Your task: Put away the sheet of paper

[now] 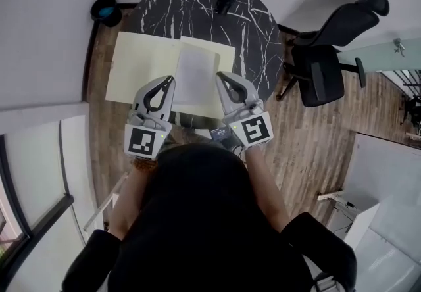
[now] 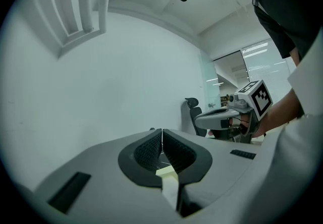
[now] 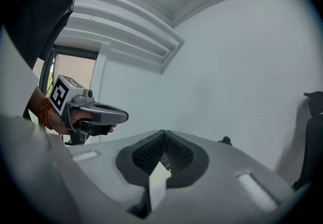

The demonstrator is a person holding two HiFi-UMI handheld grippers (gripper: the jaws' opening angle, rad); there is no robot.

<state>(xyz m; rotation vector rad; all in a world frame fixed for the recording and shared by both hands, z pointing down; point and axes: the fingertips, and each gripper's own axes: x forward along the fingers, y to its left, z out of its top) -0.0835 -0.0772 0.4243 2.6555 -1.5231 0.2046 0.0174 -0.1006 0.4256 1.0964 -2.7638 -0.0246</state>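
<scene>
Head view — left gripper point(image 1: 169, 79) and right gripper point(image 1: 221, 76) each clamped on the sheet of paper point(image 1: 195, 73) — above a yellow folder point(image 1: 140, 60)

No words, numbers or brand names can be read anywhere. The only marks are black and white square patterns, one on the left cube point(image 1: 145, 141) of the left gripper point(image 1: 169, 80), one on the right cube point(image 1: 256, 131) of the right gripper point(image 1: 221, 76). They spell nothing.
</scene>
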